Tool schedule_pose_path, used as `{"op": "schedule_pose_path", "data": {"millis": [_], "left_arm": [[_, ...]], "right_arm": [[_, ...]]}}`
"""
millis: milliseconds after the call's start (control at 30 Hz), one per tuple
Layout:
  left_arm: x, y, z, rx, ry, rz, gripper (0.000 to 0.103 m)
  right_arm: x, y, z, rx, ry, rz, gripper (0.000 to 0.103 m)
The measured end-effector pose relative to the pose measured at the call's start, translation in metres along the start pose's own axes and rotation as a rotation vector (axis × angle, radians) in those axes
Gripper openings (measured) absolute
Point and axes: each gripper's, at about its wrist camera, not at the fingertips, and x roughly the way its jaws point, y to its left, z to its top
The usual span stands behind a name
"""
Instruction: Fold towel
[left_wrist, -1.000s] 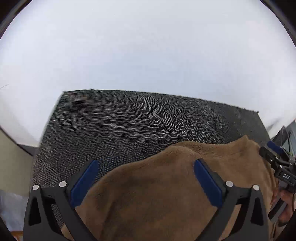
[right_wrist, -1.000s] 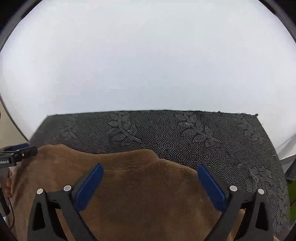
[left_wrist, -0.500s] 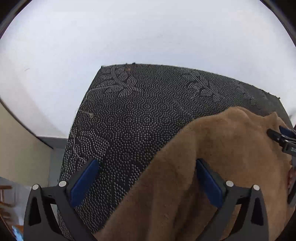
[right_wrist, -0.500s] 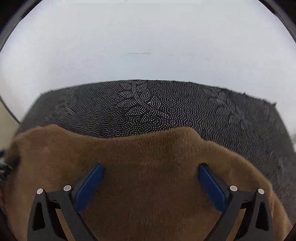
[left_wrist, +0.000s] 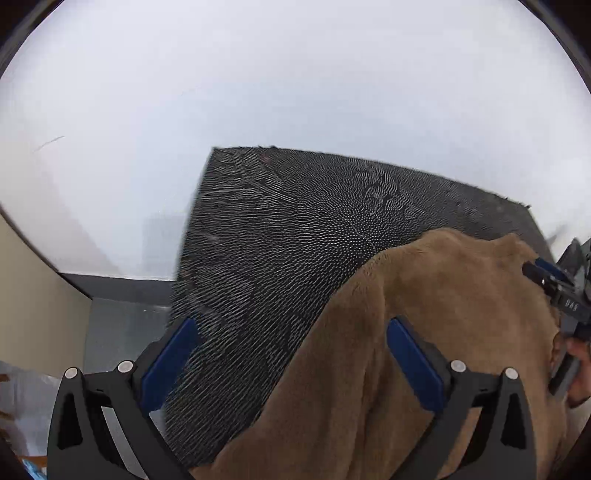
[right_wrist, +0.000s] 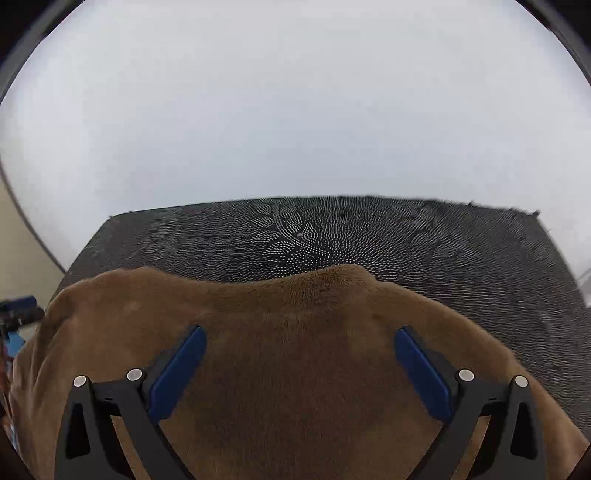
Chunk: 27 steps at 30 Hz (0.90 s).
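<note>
A brown plush towel lies bunched on a black patterned mat. In the left wrist view it fills the lower right, and my left gripper stands open above its left edge, the left pad over bare mat and the right pad over towel. The right gripper shows at the far right edge beside the towel. In the right wrist view the towel spreads across the bottom, and my right gripper hangs open over its middle, holding nothing. The left gripper's tip peeks in at the far left.
The mat covers a table that ends at a white wall. A grey floor and a beige wall lie off the mat's left edge. A hand holds the right gripper's handle.
The left gripper has swung right and dropped slightly, so the mat's left corner sits nearer the centre. The right gripper has drawn back a little, and the towel's far edge looks lower.
</note>
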Motion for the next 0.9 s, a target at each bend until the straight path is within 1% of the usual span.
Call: {"op": "schedule_pose_path", "data": {"millis": [133, 167, 200, 233, 300, 333, 367, 433, 467, 533, 600, 633, 700, 767, 867, 900], "left_arm": [[-0.016, 0.008, -0.015, -0.065, 0.033, -0.118, 0.103], [-0.017, 0.004, -0.018, -0.042, 0.029, -0.115, 0.103], [-0.018, -0.002, -0.021, -0.012, 0.022, -0.099, 0.103], [-0.015, -0.01, -0.024, 0.043, 0.011, -0.029, 0.103], [-0.008, -0.026, -0.03, 0.169, -0.015, 0.144, 0.103], [0.0, -0.03, -0.033, 0.205, -0.004, 0.21, 0.103], [0.008, -0.031, -0.035, 0.211, 0.01, 0.254, 0.103], [0.012, -0.023, -0.037, 0.173, -0.001, 0.28, 0.103], [0.013, -0.019, -0.038, 0.152, -0.009, 0.289, 0.103], [0.013, -0.012, -0.037, 0.125, -0.025, 0.305, 0.103], [0.011, -0.011, -0.037, 0.138, -0.039, 0.32, 0.103], [0.011, -0.014, -0.037, 0.154, -0.044, 0.335, 0.103], [0.01, -0.022, -0.036, 0.187, -0.051, 0.371, 0.103], [0.009, -0.03, -0.035, 0.208, -0.046, 0.398, 0.103], [-0.003, -0.034, -0.039, 0.196, -0.043, 0.389, 0.103], [-0.009, -0.037, -0.04, 0.19, -0.045, 0.383, 0.103]], "right_arm": [[-0.014, 0.019, -0.017, -0.086, 0.017, 0.02, 0.103], [-0.018, 0.023, -0.022, -0.102, 0.021, 0.024, 0.103], [-0.021, 0.027, -0.027, -0.119, 0.025, 0.027, 0.103], [-0.02, 0.03, -0.031, -0.136, 0.029, 0.028, 0.103], [-0.018, 0.036, -0.038, -0.169, 0.038, 0.016, 0.103], [-0.016, 0.036, -0.04, -0.181, 0.045, 0.004, 0.103], [-0.015, 0.036, -0.043, -0.192, 0.052, -0.009, 0.103], [-0.011, 0.03, -0.046, -0.199, 0.071, -0.039, 0.103], [-0.008, 0.024, -0.047, -0.201, 0.085, -0.07, 0.103], [-0.006, 0.003, -0.048, -0.151, 0.113, -0.066, 0.103], [-0.003, -0.02, -0.048, -0.099, 0.14, -0.061, 0.103], [-0.001, -0.035, -0.046, -0.045, 0.144, -0.047, 0.103], [0.002, -0.048, -0.042, -0.046, 0.139, -0.076, 0.103], [0.005, -0.045, -0.039, -0.078, 0.143, -0.072, 0.103], [0.002, -0.044, -0.038, -0.106, 0.136, -0.079, 0.103], [-0.006, -0.046, -0.036, -0.111, 0.111, -0.102, 0.103]]}}
